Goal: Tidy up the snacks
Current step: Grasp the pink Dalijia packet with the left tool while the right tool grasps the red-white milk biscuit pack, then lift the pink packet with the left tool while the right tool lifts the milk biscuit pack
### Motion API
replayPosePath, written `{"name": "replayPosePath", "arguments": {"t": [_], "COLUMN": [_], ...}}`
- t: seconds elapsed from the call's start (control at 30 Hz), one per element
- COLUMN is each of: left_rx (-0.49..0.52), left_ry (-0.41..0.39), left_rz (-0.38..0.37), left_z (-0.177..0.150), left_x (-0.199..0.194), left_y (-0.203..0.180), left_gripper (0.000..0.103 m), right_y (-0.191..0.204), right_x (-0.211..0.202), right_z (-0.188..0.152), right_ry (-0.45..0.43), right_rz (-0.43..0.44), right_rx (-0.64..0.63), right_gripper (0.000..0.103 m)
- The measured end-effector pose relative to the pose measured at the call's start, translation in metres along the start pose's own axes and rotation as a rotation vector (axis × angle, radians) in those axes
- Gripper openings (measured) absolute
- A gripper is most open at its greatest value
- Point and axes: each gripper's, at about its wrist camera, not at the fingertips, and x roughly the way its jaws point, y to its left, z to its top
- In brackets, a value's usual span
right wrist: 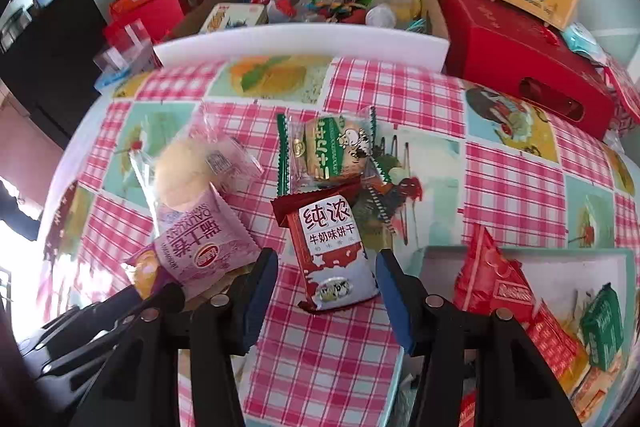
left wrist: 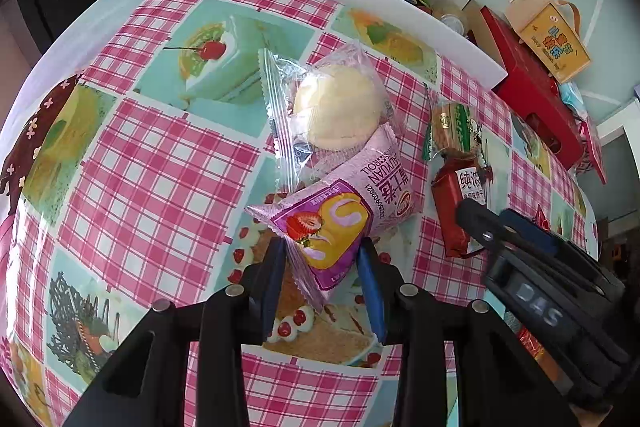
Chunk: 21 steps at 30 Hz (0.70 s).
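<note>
Left tool [left wrist: 324,263] clamped on pink swiss-roll packet [left wrist: 340,223], just above worktop [left wrist: 152,187]. Right tool [right wrist: 326,291] parted, straddling red-and-white biscuit packet [right wrist: 328,247] between its fingers, pads not pressing.

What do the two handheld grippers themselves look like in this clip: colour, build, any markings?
Both are black plastic with angular, strut-like finger arms, round silver bolt heads and blue pads lining the inner finger faces. The left gripper and right gripper look alike. In the left wrist view, the right gripper's body carries pale lettering reading "DAS". No cables or sleeves show.
</note>
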Motion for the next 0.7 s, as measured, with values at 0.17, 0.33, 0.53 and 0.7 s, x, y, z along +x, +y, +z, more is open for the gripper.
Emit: {"name": "replayPosePath", "arguments": {"t": [0.17,0.33,0.53,0.7], "left_rx": [0.018,0.044,0.060,0.062], "left_ry": [0.004,-0.003,-0.009,-0.027], "left_rz": [0.013,0.025,0.034,0.024], "left_z": [0.001,0.004,0.005,0.007], "left_x": [0.001,0.000,-0.004,-0.013], "left_y": [-0.005,-0.010,-0.009,-0.004], "left_gripper": [0.039,0.050,0.061,0.064], "right_y": [0.005,0.008,0.007,0.003], "right_x": [0.017,0.026,0.023,0.016], "right_z": [0.005,0.006,-0.001,-0.018], "right_ry": [0.035,0.055,0.045,0.036], "right_rz": [-0.037,-0.063,-0.063,-0.058], "right_rx": [-0.027,-0.047,-0.044,-0.014], "right_gripper": [0.053,0.046,0.042,0.042]}}
